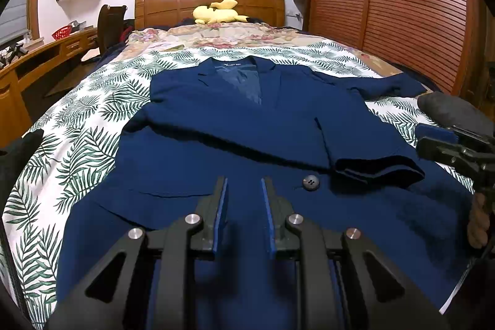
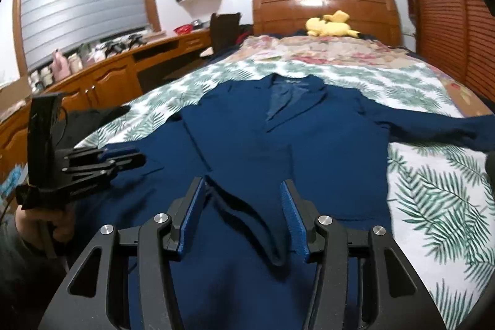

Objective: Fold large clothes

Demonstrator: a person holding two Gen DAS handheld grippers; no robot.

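One sleeve lies folded across my jacket mid-bed. The other sleeve still reaches the bed's right edge. My right gripper stands open over the cuff; my left gripper is slightly parted, empty.

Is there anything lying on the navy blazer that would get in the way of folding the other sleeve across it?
Nothing visible does. The navy blazer lies flat on the leaf-print bedsheet, its front bare apart from the sleeve already folded across. The outstretched sleeve has clear fabric ahead.

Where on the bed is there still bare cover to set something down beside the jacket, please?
Bare leaf-print cover lies left of the blue jacket, and another patch below its outstretched sleeve. A strip runs between collar and floral quilt. The middle is crowded: jacket, both grippers.
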